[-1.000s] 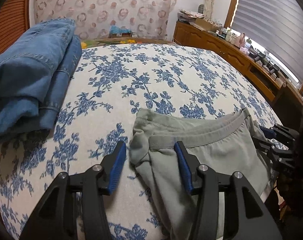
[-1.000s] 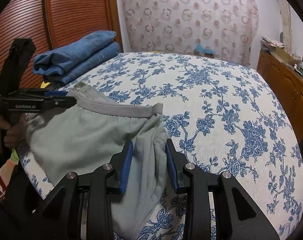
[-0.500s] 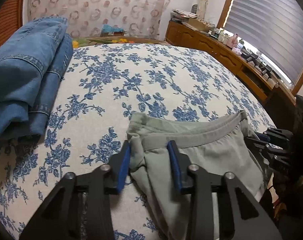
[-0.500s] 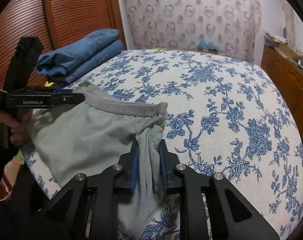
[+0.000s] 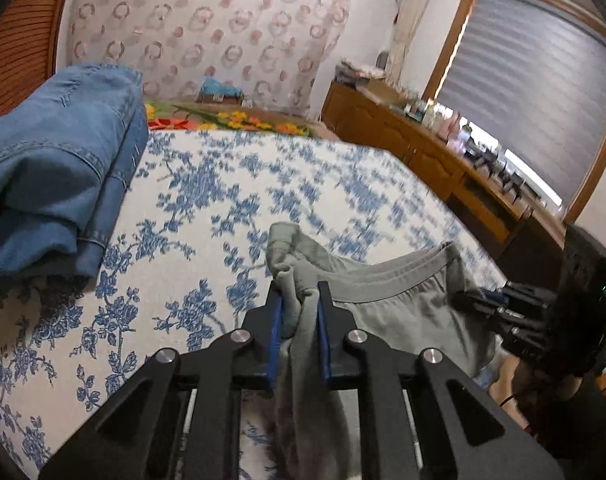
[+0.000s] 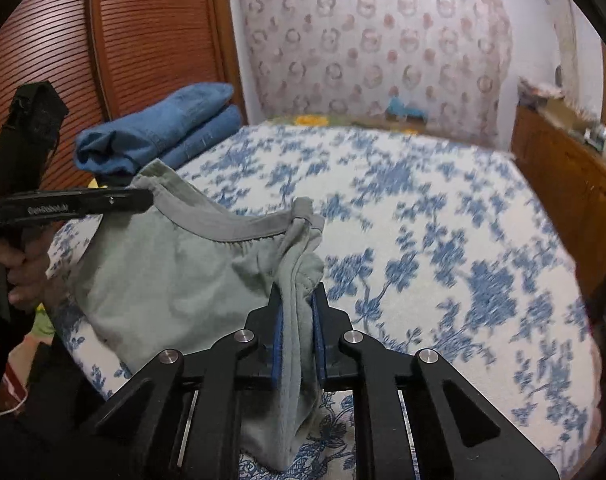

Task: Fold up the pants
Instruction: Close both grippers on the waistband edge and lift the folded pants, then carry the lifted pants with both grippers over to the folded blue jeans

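Observation:
Grey-green pants (image 5: 403, 312) hang over the near edge of the floral bed, waistband stretched between both grippers. My left gripper (image 5: 299, 300) is shut on the left waistband corner, bunched between its blue pads. My right gripper (image 6: 297, 300) is shut on the right waistband corner, and the pants (image 6: 163, 280) spread to its left. The right gripper shows at the right of the left wrist view (image 5: 503, 308); the left gripper shows at the left of the right wrist view (image 6: 75, 208).
Folded blue jeans (image 5: 51, 168) lie on the bed's left side, also in the right wrist view (image 6: 159, 132). The floral bedspread (image 5: 263, 184) stretches ahead. A wooden cabinet (image 5: 443, 168) with small items runs along the right under the window. A wooden wardrobe door (image 6: 143, 40) stands at left.
Both grippers have closed on the waistband corners and lifted them off the bed; the waistband is now raised and pulled taut between them.

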Motion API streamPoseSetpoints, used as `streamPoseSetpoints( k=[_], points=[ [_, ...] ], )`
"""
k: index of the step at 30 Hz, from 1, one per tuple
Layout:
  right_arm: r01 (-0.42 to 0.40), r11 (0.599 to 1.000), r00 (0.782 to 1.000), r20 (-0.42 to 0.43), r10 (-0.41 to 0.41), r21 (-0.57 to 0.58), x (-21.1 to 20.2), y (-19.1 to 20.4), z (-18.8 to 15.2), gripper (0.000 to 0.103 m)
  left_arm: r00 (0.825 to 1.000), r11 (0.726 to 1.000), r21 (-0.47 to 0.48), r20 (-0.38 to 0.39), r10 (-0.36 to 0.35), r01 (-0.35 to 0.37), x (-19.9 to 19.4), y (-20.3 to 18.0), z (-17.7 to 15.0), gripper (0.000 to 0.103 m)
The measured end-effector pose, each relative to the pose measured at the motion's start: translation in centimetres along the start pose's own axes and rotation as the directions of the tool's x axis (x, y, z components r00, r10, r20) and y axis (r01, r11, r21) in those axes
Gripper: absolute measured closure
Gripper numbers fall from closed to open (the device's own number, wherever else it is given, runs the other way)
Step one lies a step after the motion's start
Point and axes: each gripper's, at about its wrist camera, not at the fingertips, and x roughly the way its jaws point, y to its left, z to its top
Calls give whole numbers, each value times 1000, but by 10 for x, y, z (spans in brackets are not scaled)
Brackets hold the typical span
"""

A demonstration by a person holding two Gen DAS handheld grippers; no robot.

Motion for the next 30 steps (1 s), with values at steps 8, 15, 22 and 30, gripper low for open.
streamPoseSetpoints(
  k=[8,15,22,30],
  points=[
    [18,1000,997,71,-18,-4,-26,2,19,94,993,997,72,114,24,-32,-32,-28,14,91],
    [28,999,989,143,-25,-21,-51,4,40,94,981,990,135,195,17,-44,-62,-49,32,91],
    [30,998,980,198,-18,-58,-70,11,58,94,971,983,168,235,30,-71,-82,-58,41,91],
    [28,994,974,228,-3,-107,-74,19,79,94,965,983,161,256,51,-94,-88,-49,47,91]
  ],
)
